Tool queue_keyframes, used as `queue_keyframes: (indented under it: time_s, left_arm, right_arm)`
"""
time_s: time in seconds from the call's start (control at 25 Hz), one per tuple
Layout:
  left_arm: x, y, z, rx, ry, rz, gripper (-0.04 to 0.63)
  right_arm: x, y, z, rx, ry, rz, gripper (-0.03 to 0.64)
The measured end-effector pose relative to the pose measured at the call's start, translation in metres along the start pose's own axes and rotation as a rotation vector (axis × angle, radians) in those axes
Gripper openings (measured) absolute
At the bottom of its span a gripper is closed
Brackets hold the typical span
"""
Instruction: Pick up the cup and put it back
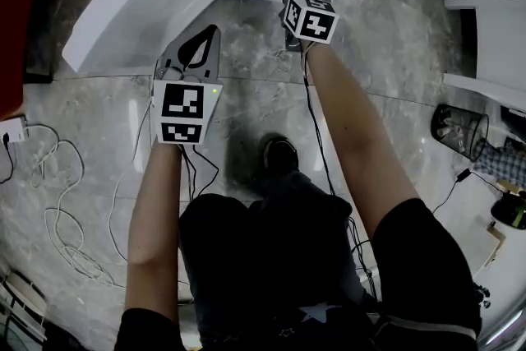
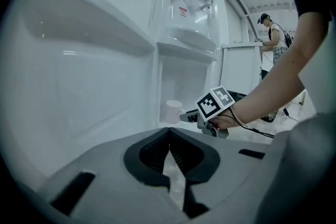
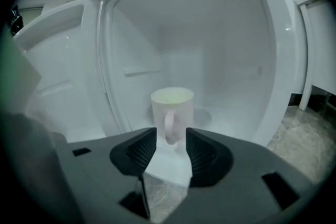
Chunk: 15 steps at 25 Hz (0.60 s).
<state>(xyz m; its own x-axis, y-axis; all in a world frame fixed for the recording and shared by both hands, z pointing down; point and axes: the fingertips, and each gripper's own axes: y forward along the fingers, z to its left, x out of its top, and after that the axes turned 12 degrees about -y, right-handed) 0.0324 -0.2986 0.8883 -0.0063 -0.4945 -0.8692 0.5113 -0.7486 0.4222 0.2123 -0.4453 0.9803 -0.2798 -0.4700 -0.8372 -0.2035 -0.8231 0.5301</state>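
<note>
The cup [image 3: 172, 112] stands upright on the floor of the open lower compartment [image 3: 231, 60] of a white water dispenser [image 2: 185, 23], its handle turned toward the near side. The right hand-held gripper [image 3: 171, 136] points into that compartment. Its jaws stand apart just short of the cup, lined up with the handle, and the pads touch nothing. The left hand-held gripper [image 2: 169, 132] is nearer and to the left, beside the compartment's open door [image 1: 140, 8]. Its jaws meet at the tips and hold nothing. Both are held low over a marbled floor [image 1: 394, 62]. Loose cables [image 1: 57, 218] lie on the floor at the left and a dark wire basket [image 1: 460, 130] stands at the right. A person [image 2: 274, 36] stands far off in the room to the right.
</note>
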Motion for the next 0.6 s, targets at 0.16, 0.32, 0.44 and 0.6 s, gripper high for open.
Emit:
queue_keyframes:
  time_s: [0.16, 0.32, 0.44, 0.6]
  left_arm:
    - [0.002, 0.008, 0.004, -0.005, 0.003, -0.03, 0.011]
    - [-0.002, 0.008, 0.011, 0.012, 0.001, -0.046, 0.011]
    - [-0.006, -0.001, 0.006, 0.01, 0.0, -0.034, 0.011]
    - [0.012, -0.034, -0.008, 0.022, -0.01, -0.023, 0.011]
  right_arm:
    - [0.002, 0.014, -0.006, -0.023, -0.029, -0.004, 0.147]
    - [0.001, 0.023, -0.002, -0.023, -0.076, 0.016, 0.058]
    - [0.009, 0.012, 0.002, -0.009, -0.087, -0.011, 0.052]
    - [0.03, -0.022, 0.007, -0.021, -0.084, 0.022, 0.049]
